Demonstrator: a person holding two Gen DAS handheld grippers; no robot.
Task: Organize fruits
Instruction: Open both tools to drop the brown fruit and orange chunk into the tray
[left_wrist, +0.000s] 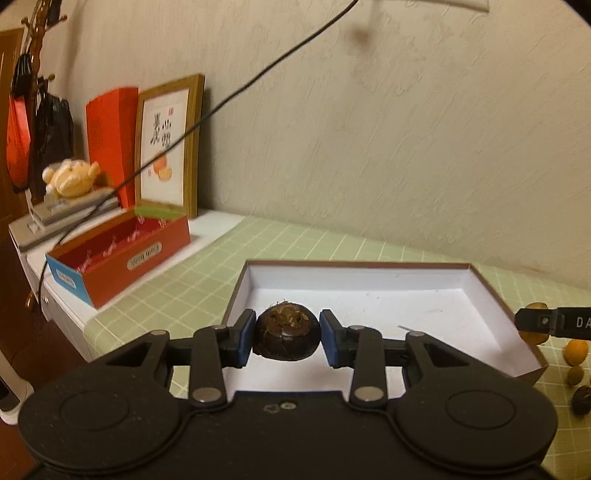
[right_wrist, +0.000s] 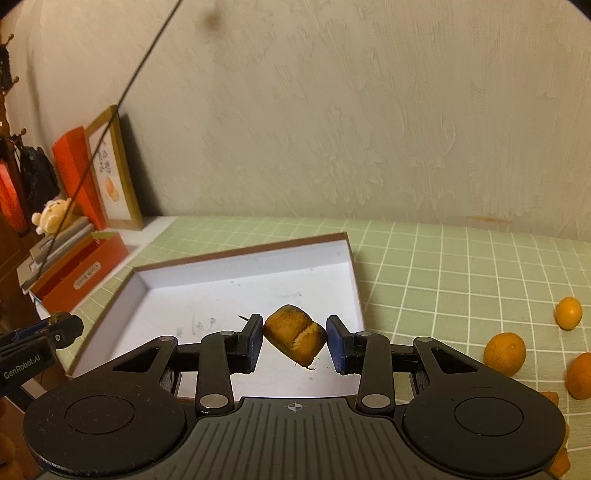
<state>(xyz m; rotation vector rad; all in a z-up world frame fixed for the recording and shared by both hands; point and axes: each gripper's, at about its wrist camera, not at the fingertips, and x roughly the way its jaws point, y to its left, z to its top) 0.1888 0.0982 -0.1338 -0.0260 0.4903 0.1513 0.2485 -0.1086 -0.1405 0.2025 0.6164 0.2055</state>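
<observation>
Over the white box both tools grip fruit — left tool a dark chestnut-like fruit, right tool a tan lumpy fruit by its corners — which could twist free and roll across the bench.

1. A table covered by a pale green cloth with a white grid pattern is carrying everything, and it is running back to a textured wall.
2. A shallow rectangular cardboard box with a white inside and brown outer walls is lying open on the cloth.
3. Three round orange citrus fruits are sitting on the cloth to the right of that box, apart from it.
4. In the left wrist view, small yellowish fruits and a dark round one are lying just right of the box.
5. An open red cardboard box with a blue end is resting at the left edge, on a white surface beside the cloth.
</observation>
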